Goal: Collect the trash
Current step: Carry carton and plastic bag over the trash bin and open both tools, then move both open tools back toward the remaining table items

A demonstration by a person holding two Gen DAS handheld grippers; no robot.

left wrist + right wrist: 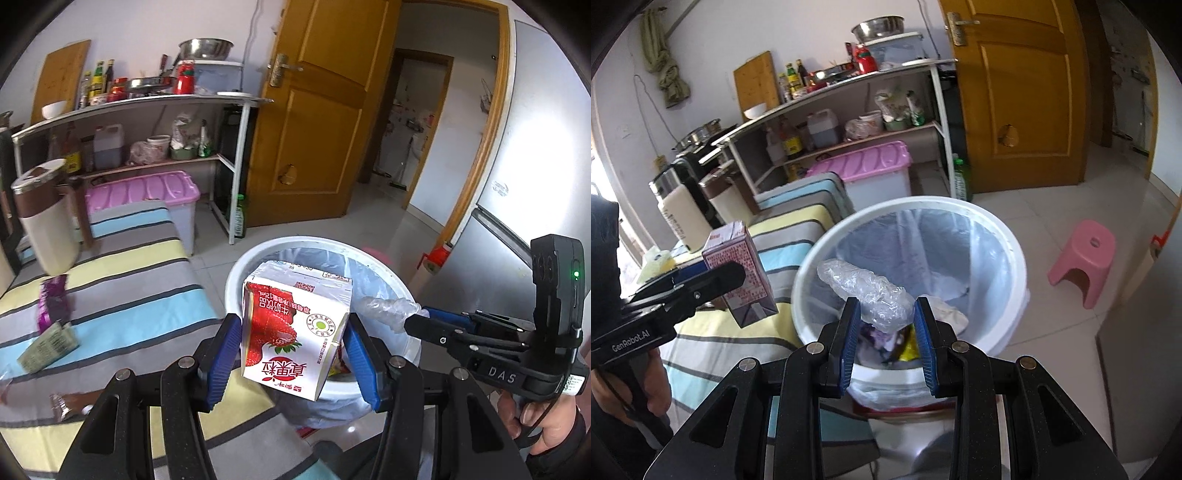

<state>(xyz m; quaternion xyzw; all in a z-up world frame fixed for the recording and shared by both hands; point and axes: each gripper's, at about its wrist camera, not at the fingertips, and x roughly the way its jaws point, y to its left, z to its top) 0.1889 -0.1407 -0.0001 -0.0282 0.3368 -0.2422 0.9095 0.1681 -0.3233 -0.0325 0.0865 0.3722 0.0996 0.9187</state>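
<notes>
The left gripper [293, 354] pinches a small red-and-white strawberry milk carton [291, 332] between its blue fingers [221, 358], above the near rim of the round white plastic bin [990, 229]. The right gripper [888, 339] pinches a crumpled clear plastic glove [871, 291] over the bin's opening. The striped tabletop [122, 295] lies left of the bin.

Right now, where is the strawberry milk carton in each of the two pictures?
Left wrist view: the carton fills the lower middle, clamped between the blue pads, in front of the white bin.
Right wrist view: the carton sits at left, beside the bin.
Shared landmark: the white bin with its clear liner.
</notes>
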